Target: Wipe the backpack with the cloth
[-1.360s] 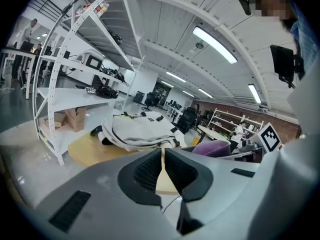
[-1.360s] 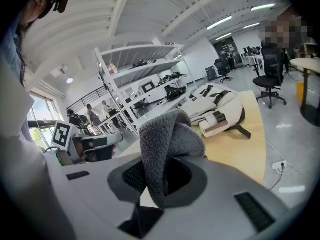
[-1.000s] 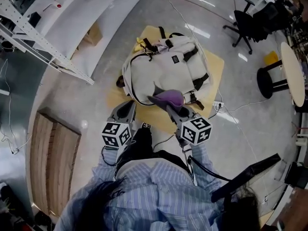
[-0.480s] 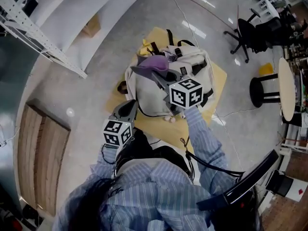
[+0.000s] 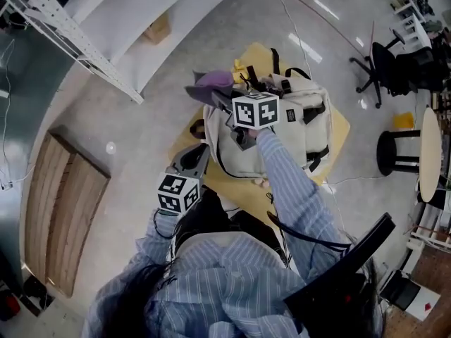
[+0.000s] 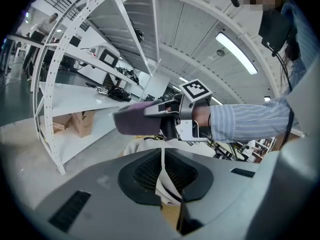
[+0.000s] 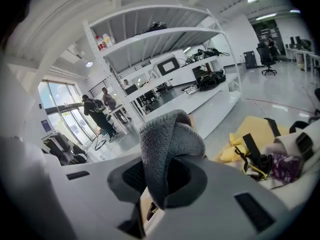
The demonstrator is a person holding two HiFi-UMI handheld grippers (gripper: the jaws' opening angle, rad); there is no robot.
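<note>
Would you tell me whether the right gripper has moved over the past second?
Yes. The right gripper, holding the cloth, went from the backpack's near edge across to its far end, away from the person.

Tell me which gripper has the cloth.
The right gripper: it is shut on the purple cloth; the left gripper pinches the backpack instead.

L claw low, clamped | R claw clamped, arm outstretched
</note>
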